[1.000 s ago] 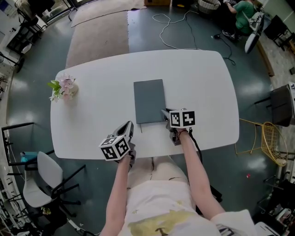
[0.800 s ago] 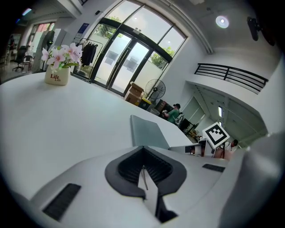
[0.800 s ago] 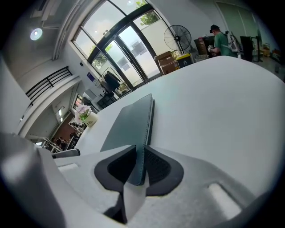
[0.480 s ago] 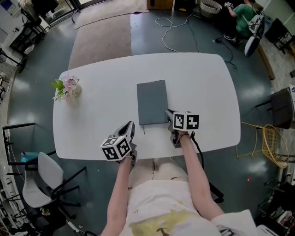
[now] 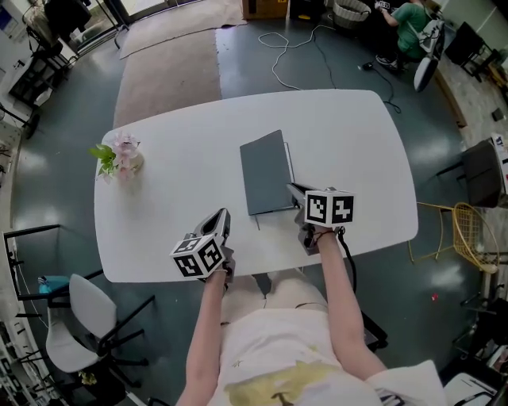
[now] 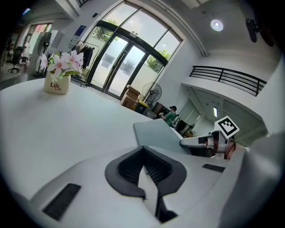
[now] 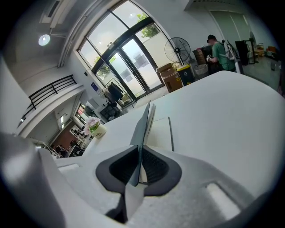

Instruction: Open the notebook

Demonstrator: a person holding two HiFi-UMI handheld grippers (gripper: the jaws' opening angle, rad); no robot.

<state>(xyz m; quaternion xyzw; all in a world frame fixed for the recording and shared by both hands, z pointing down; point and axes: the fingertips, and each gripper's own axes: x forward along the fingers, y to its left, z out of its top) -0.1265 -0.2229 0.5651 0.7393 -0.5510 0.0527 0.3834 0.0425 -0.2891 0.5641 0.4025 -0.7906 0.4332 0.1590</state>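
Observation:
A grey notebook (image 5: 266, 170) lies in the middle of the white table (image 5: 349, 135). Its cover (image 7: 144, 124) is lifted off the white pages (image 7: 159, 129) along the right edge and stands tilted. My right gripper (image 5: 292, 191) is at the notebook's near right corner; its jaws are closing, with the cover's edge pinched between the pads (image 7: 139, 153). In the left gripper view the cover (image 6: 158, 136) rises with the right gripper (image 6: 189, 143) on it. My left gripper (image 5: 225, 216) hovers by the table's near edge, left of the notebook, shut and holding nothing (image 6: 143, 151).
A small pot of pink flowers (image 5: 119, 155) stands at the table's left side. A white chair (image 5: 75, 317) is on the floor at the lower left. A cable (image 5: 294, 47) and a person (image 5: 409, 20) are beyond the far edge.
The right gripper has closed on the cover's near right edge and risen, lifting the cover off the pages. The left gripper has shifted only slightly.

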